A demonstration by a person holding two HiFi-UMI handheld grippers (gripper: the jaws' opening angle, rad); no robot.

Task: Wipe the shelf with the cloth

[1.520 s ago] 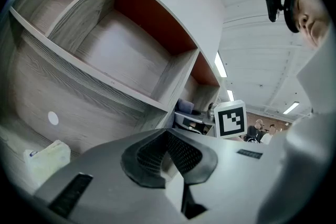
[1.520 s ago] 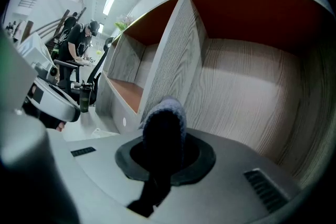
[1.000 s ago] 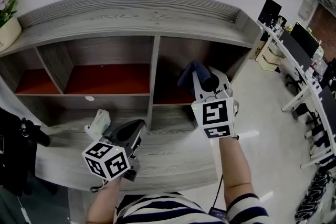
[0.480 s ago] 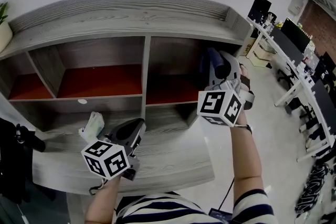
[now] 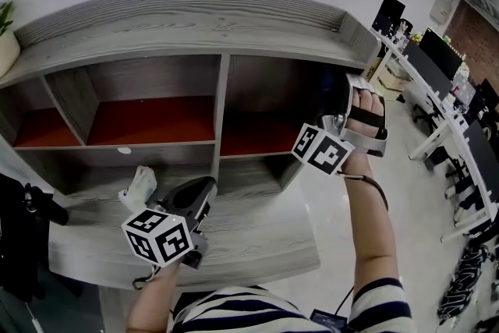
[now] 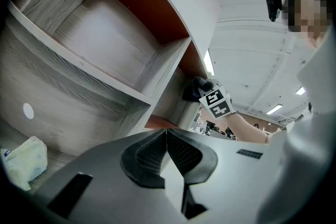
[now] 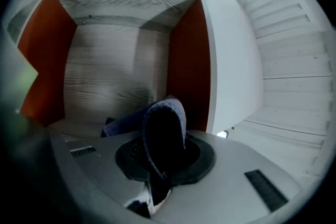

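Note:
The grey wood shelf (image 5: 195, 27) has red back panels and several open compartments. My right gripper (image 5: 339, 101) is inside the upper right compartment, close to its right wall, and is shut on a dark blue cloth (image 5: 327, 90). In the right gripper view the cloth (image 7: 164, 126) bulges out from between the jaws toward the compartment's wood surface (image 7: 105, 71). My left gripper (image 5: 203, 189) rests low over the bottom ledge. Its jaws meet with nothing between them in the left gripper view, and my left gripper (image 6: 167, 136) points up at the shelf.
A pale crumpled tissue pack (image 5: 140, 185) lies on the bottom ledge beside the left gripper. A plant pot (image 5: 6, 43) stands on the shelf top at far left. Desks with monitors (image 5: 437, 58) line the right side. A black object (image 5: 23, 238) hangs at lower left.
The right gripper has carried the cloth to the right and upward across the right compartment, ending near its right wall. The left gripper has stayed in place.

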